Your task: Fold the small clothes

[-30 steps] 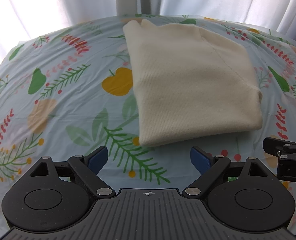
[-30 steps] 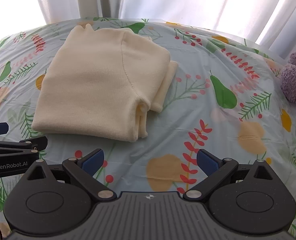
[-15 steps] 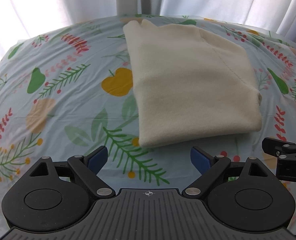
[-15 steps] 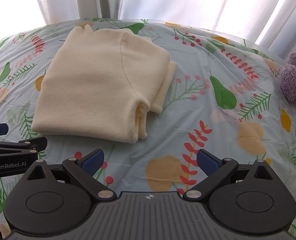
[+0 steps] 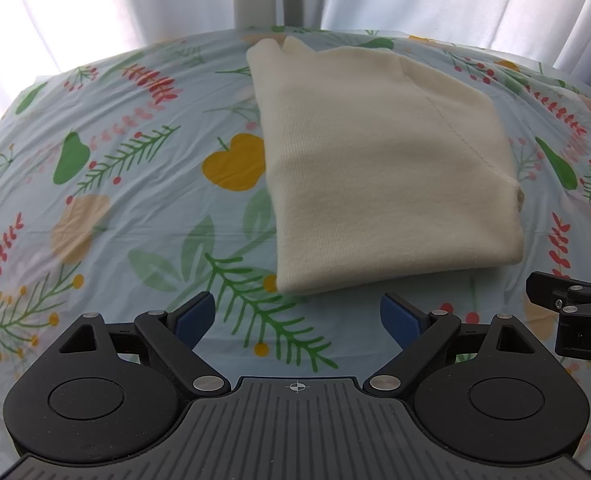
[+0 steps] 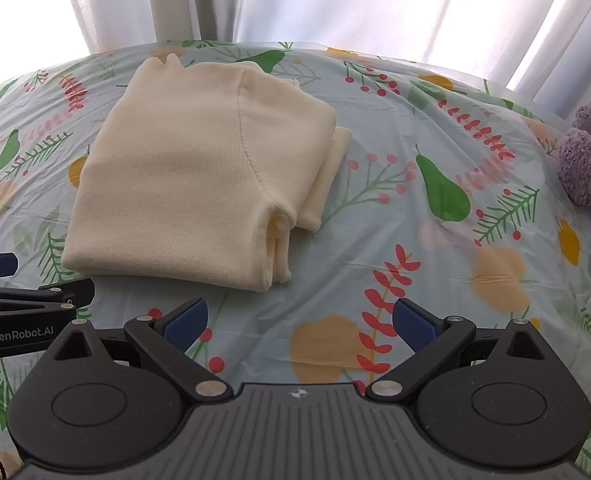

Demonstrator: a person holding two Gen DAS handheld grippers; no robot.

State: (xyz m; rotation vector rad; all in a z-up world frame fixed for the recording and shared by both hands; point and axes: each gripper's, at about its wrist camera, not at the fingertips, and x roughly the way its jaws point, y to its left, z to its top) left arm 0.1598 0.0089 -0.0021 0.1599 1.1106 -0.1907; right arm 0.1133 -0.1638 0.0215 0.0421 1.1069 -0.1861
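both hand-held grippers sit released and empty, mine on the left [image 5: 297,316] and right [image 6: 299,320]. cream sweater [image 5: 383,168] lies folded mid-bench, toward the far edge, on the fruit-print cloth [image 5: 135,208]. its near hem is just ahead of the left one, nearer than the right. purple plush [image 6: 587,168] sits at the right edge, well clear.
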